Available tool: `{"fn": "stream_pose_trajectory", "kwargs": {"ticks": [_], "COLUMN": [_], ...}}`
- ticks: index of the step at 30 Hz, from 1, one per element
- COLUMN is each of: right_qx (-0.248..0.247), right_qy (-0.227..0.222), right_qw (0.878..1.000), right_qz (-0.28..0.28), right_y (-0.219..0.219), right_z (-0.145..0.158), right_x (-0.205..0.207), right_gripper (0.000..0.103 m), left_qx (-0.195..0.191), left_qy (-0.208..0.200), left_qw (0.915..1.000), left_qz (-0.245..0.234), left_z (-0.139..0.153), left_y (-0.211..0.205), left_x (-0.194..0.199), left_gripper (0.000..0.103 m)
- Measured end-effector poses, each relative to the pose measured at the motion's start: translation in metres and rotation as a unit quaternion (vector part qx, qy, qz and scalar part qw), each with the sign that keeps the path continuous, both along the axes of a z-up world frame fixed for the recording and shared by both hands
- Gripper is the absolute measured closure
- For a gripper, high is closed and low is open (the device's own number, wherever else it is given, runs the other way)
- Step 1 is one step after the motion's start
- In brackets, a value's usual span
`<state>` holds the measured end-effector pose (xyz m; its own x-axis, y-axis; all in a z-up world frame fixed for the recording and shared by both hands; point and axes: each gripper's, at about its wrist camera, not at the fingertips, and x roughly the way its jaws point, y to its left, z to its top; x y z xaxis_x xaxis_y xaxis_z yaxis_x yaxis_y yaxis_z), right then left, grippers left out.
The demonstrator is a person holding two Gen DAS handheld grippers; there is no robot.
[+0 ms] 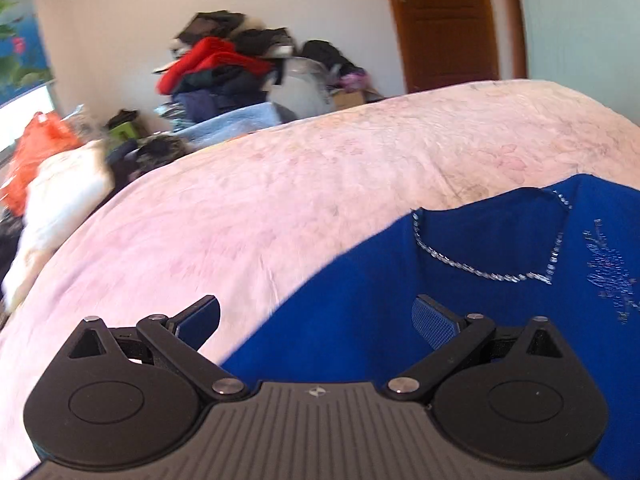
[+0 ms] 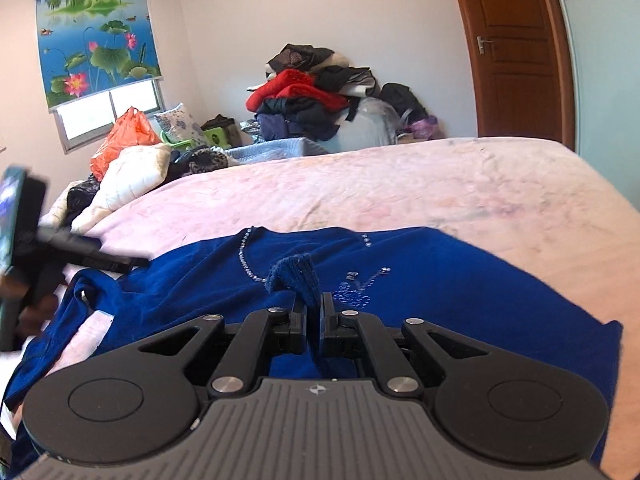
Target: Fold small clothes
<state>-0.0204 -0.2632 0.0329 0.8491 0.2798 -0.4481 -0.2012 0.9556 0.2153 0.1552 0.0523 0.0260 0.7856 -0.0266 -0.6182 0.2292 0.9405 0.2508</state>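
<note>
Blue top (image 2: 420, 280) lies spread on the pink blanket (image 2: 400, 184) of the bed, sparkly trim along its neckline (image 1: 472, 268).

Right gripper (image 2: 314, 316): fingers drawn together, pinching a ribbed blue cuff (image 2: 296, 276) of the top; the fabric stands up from between the pads toward 12 o'clock, with the top's body spread beneath.

Left gripper (image 1: 316, 320): fingers wide apart, nothing between them. Its left finger (image 1: 200, 316) is over the blanket, its right finger (image 1: 434, 320) over the blue fabric; the top's edge runs between them. Whether either pad touches the cloth cannot be told. In the right wrist view this gripper (image 2: 120, 262) shows at 9 o'clock, at the top's left edge.

Background: clothes pile (image 2: 312, 96) at 12 o'clock against the wall, wooden door (image 2: 516, 52) at 1 o'clock, window blind (image 2: 96, 40) with lotus print at 10 o'clock.
</note>
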Motion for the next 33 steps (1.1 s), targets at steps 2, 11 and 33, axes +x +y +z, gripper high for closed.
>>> {"fn": "stream_pose_trajectory", "kwargs": {"ticks": [2, 11, 33], "right_qx": [0.013, 0.028, 0.067], "right_qy": [0.007, 0.024, 0.010], "right_qw": [1.000, 0.999, 0.998], "right_qz": [0.005, 0.001, -0.017], "right_y": [0.002, 0.003, -0.009], "right_z": [-0.001, -0.009, -0.001], "right_x": [0.006, 0.016, 0.033], "right_gripper": [0.098, 0.098, 0.096], "left_qx": [-0.007, -0.025, 0.037], "left_qy": [0.027, 0.063, 0.017], "left_qw": [0.9988, 0.9898, 0.9991], "left_qz": [-0.040, -0.125, -0.015], "left_z": [-0.007, -0.035, -0.031], "left_y": [0.007, 0.015, 0.008], "left_x": [0.032, 0.099, 0.128], "left_gripper": [0.000, 0.001, 0.102]}}
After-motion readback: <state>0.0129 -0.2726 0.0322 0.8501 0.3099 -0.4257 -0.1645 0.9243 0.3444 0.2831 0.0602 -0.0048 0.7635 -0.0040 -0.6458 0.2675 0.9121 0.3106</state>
